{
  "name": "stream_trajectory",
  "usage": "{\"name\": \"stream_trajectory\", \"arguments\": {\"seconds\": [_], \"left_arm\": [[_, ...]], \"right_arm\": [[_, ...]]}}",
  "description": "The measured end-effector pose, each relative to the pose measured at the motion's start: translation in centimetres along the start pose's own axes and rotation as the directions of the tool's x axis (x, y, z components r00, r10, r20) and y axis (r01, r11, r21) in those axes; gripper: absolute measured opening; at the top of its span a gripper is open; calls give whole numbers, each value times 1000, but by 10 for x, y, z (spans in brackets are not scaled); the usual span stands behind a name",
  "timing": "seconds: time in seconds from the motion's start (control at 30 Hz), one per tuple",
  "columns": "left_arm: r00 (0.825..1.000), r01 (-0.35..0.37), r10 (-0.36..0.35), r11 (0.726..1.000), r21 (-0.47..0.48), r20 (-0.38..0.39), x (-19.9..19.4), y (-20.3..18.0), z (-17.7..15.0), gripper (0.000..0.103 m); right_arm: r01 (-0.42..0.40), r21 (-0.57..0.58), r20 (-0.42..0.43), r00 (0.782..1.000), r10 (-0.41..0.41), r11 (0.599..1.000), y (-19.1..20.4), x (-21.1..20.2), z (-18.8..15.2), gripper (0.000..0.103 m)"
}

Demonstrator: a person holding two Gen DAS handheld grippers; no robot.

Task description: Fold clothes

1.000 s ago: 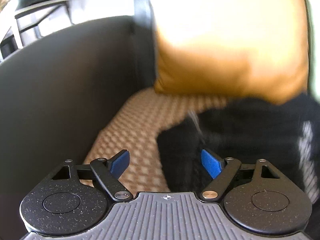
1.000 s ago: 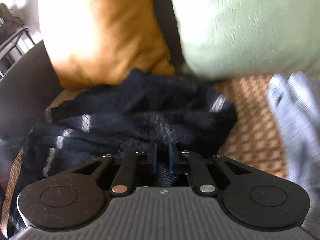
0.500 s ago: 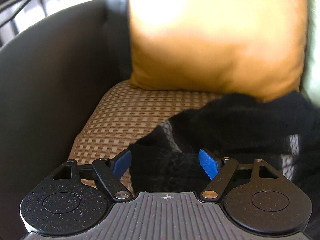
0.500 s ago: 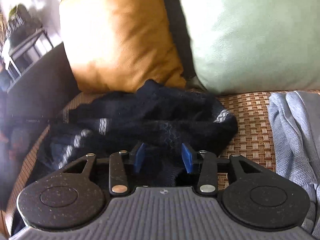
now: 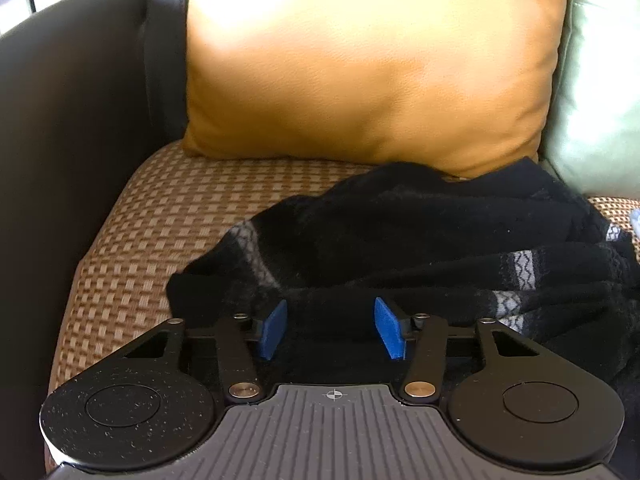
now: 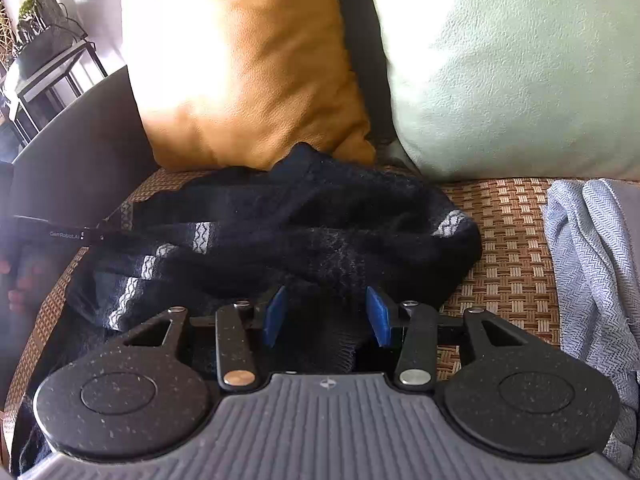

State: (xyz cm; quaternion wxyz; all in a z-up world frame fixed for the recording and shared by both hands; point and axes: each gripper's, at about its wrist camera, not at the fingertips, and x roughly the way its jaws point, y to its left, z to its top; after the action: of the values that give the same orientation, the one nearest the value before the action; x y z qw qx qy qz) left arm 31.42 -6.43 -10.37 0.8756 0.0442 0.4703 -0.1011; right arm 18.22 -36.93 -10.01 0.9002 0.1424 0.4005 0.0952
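1. In the left wrist view the left gripper (image 5: 331, 334) sits at six o'clock, its blue pads (image 5: 273, 330) apart. Its jaws have just been closing, with a fold of the black sweater (image 5: 420, 240) between them; the pads do not visibly press on the knit.
2. In the right wrist view the right gripper (image 6: 326, 316) is also at six o'clock, its blue pads (image 6: 378, 316) spread. Its jaws have just been opening, and a dark ribbed edge of the black sweater (image 6: 304, 232) lies loose between them, ungripped.
3. The sweater is a crumpled heap with pale patterned bands, lying on the woven seat cushion (image 6: 508, 240) just beyond both grippers.
4. At nine o'clock in the right wrist view, fingers of a person's hand (image 6: 20, 280) show beside the other tool's dark body, blurred.
5. At three o'clock in that view, a grey-blue cloth (image 6: 592, 264) lies on the seat, apart from the sweater.
6. Toward twelve o'clock, a mustard pillow (image 5: 372, 68) stands against the sofa back, the sweater's far edge touching its base.
7. At one o'clock in the right wrist view, a pale green pillow (image 6: 512, 72) leans beside the mustard one.
8. At ten o'clock in the left wrist view rises the dark sofa armrest (image 5: 76, 120).
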Motion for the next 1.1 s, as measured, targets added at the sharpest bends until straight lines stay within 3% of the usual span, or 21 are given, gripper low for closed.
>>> {"name": "stream_trajectory", "arguments": {"seconds": [0.03, 0.07, 0.1, 0.13, 0.2, 0.47, 0.5, 0.53, 0.57, 0.73, 0.9, 1.07, 1.1], "left_arm": [[1000, -1, 1, 1000, -1, -4, 3, 0, 0, 59], [1000, -2, 2, 1000, -2, -8, 6, 0, 0, 52], [1000, -9, 9, 1000, 3, -8, 9, -1, -1, 38], [1000, -17, 17, 1000, 7, -5, 9, -1, -2, 33], [999, -35, 35, 999, 13, 15, 10, -1, -4, 0], [994, -69, 71, 997, -26, 86, -2, 2, -5, 0], [992, -74, 77, 997, -33, 96, -4, 2, -5, 0], [991, -80, 83, 996, -40, 106, -5, 1, -5, 0], [989, -85, 90, 995, -47, 117, -7, 0, -5, 0], [978, -107, 117, 992, -65, 175, -18, 3, -5, 0], [971, -121, 144, 985, -123, 192, -5, 2, 3, 0], [973, -162, 173, 983, -80, 154, 30, -5, -2, 0], [972, -166, 175, 984, -68, 155, 33, -6, -4, 8]], "right_arm": [[1, 0, -2, 1000, -1, 1000, 0, 1, 0, 49], [1, -3, -7, 1000, -1, 1000, -1, 3, 0, 49], [0, -6, -12, 1000, 0, 1000, -1, 4, -1, 49], [-1, -9, -17, 1000, 1, 1000, -1, 6, -1, 49], [-10, -9, -20, 1000, 9, 1000, -2, 8, -3, 50], [-7, -33, -45, 999, 5, 999, 2, 8, -7, 49], [1, -42, -56, 998, -3, 999, 4, 9, -8, 43], [9, -53, -66, 998, -13, 999, 5, 11, -8, 13], [11, -59, -84, 996, -16, 998, 7, 12, -8, 3], [-40, -35, 12, 999, 41, 999, 9, -16, 0, 3], [-23, -15, 84, 996, 24, 1000, -1, -17, 21, 3], [62, -35, 25, 998, -61, 997, -11, 32, 20, 5], [74, -29, 10, 997, -73, 997, -14, 41, 17, 9]]}}
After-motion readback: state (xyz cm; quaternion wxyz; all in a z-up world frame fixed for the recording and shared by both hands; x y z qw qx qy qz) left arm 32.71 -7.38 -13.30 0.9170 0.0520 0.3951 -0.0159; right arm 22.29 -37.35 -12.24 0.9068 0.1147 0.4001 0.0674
